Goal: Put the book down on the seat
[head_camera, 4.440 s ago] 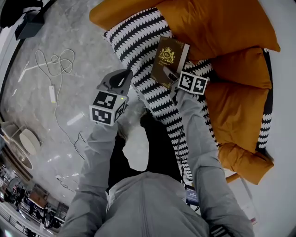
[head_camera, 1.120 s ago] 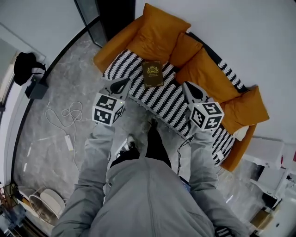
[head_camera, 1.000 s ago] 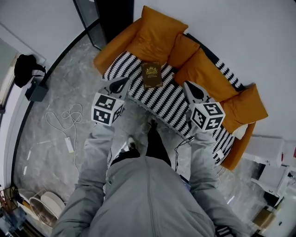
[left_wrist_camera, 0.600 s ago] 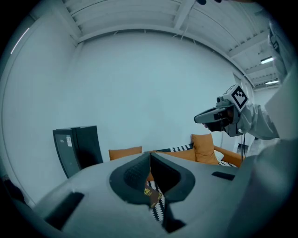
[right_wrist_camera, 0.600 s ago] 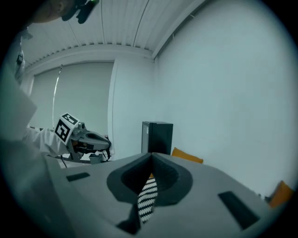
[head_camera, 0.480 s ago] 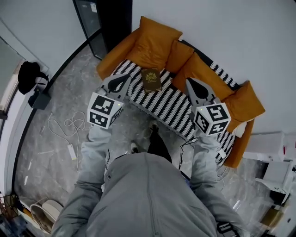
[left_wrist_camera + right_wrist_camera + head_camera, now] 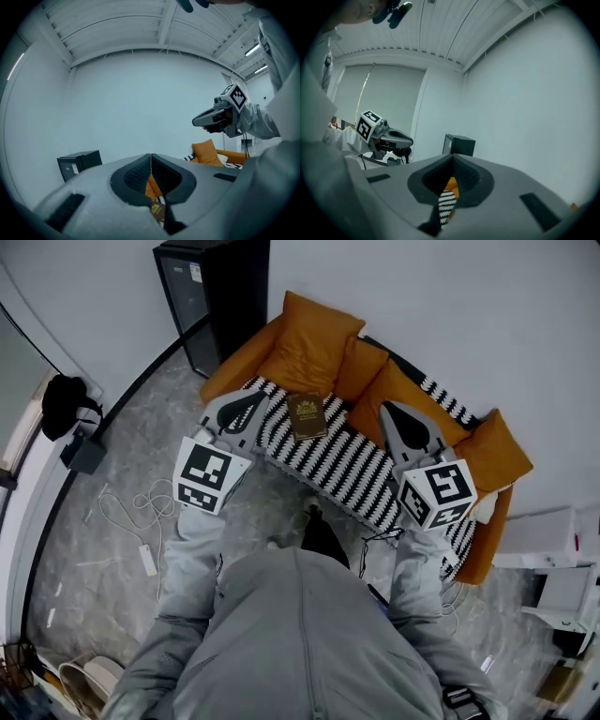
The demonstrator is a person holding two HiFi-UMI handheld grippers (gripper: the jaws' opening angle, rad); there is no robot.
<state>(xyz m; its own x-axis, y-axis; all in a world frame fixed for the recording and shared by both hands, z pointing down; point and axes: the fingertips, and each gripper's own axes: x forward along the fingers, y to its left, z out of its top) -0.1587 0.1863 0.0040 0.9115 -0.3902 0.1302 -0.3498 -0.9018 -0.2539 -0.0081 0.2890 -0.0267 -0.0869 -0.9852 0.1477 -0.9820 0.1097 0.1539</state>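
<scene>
The dark brown book [image 7: 307, 415] with a gold crest lies flat on the black-and-white striped seat [image 7: 349, 465] of the orange sofa, with nothing holding it. My left gripper [image 7: 255, 401] is shut and empty, held in the air left of the book and well clear of it. My right gripper [image 7: 389, 412] is also shut and empty, to the right of the book. In the left gripper view the shut jaws [image 7: 151, 157] meet in a line, and the book [image 7: 158, 211] shows small below them. The right gripper view shows its jaws [image 7: 452, 157] closed over striped fabric [image 7: 446, 204].
Orange cushions [image 7: 312, 338] line the sofa's back. A black cabinet [image 7: 211, 296] stands by the wall left of the sofa. A white cable [image 7: 141, 521] and a black bag [image 7: 66, 404] lie on the marble floor. White furniture [image 7: 553, 549] stands at the right.
Earlier the right gripper was at the book on the seat. Since then both grippers have drawn back and risen, and the sofa looks smaller and farther. The book has stayed put.
</scene>
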